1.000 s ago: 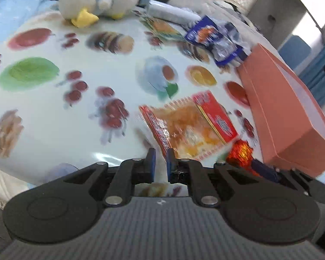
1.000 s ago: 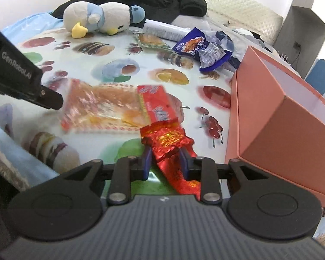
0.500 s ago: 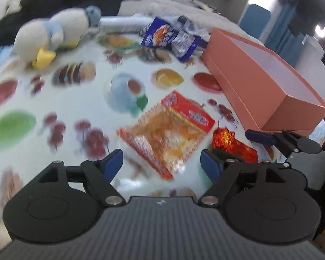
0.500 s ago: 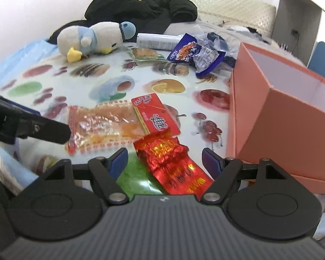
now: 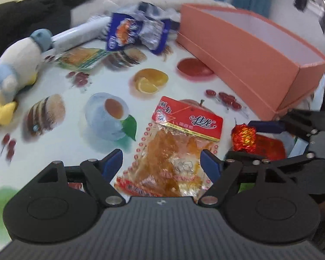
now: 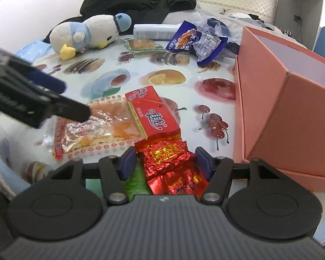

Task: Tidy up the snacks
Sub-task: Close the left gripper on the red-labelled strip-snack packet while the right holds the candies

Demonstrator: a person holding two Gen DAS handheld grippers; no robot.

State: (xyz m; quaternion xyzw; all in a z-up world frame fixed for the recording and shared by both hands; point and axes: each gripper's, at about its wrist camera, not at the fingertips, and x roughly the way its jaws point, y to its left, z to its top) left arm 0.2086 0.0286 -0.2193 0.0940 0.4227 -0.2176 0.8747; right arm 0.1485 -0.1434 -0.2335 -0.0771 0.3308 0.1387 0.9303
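A clear orange snack bag with a red header (image 5: 175, 143) lies flat on the fruit-print table; it also shows in the right wrist view (image 6: 119, 119). My left gripper (image 5: 162, 162) is open, its fingers either side of the bag's near end. A red foil packet (image 6: 169, 162) lies beside the bag, also in the left wrist view (image 5: 244, 137). My right gripper (image 6: 165, 162) is open with the foil packet between its fingers. An open, empty salmon box (image 6: 292, 99) stands to the right, also in the left wrist view (image 5: 249, 52).
A blue snack bag (image 6: 195, 41), a small green-edged packet (image 6: 143, 44), a white tube (image 6: 156, 31) and a plush penguin (image 6: 86, 35) lie at the back. Black clothing (image 6: 140, 0) is piled behind them. The left gripper's body (image 6: 28, 99) reaches in from the left.
Both grippers have opened from shut. The left gripper has moved over the orange bag's near end; the right gripper has closed in around the red foil packet.
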